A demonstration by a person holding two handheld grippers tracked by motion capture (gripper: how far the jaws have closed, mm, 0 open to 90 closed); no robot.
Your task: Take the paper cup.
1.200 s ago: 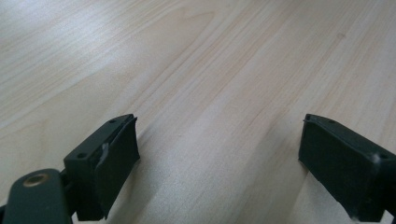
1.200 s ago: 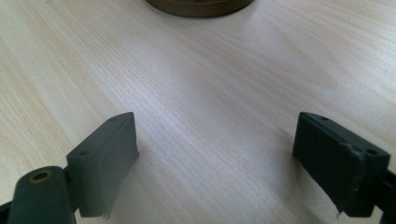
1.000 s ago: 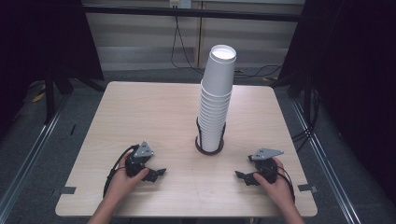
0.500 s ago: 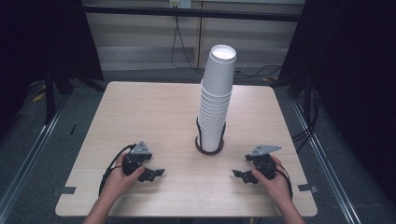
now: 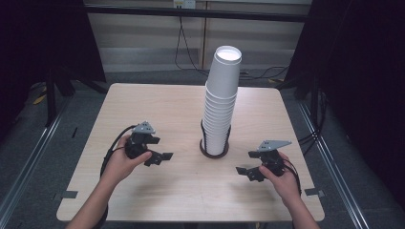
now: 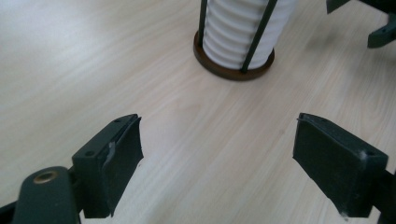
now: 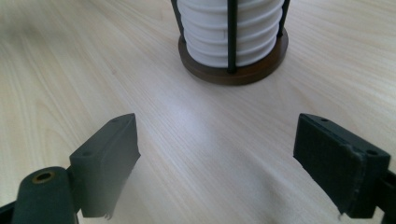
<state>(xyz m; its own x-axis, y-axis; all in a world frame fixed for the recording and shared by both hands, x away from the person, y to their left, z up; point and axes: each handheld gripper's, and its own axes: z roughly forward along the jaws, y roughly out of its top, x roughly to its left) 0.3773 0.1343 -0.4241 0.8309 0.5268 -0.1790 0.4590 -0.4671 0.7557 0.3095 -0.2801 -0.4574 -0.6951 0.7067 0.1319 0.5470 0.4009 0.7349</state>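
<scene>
A tall stack of white paper cups (image 5: 220,105) stands in a holder with a dark round base (image 5: 213,152) and thin black rods, at the middle of the wooden table (image 5: 157,105). My left gripper (image 5: 160,149) is held left of the holder, jaws open and empty, pointing toward it. My right gripper (image 5: 246,164) is to the holder's right, also open and empty. In the left gripper view the left gripper (image 6: 218,126) faces the cup stack (image 6: 238,32) and its base (image 6: 233,72) from a short way off. The right gripper (image 7: 217,123) faces the same stack (image 7: 231,32) and base (image 7: 233,74).
The other gripper (image 6: 380,28) shows at the top right corner of the left gripper view. Dark curtains and black frame posts (image 5: 50,90) flank the table. Cables (image 5: 181,52) run along the floor behind it. Bare tabletop lies around the holder.
Both hands have moved forward toward the holder, the left gripper farther than the right. Both stay open and the cup stack has not moved.
</scene>
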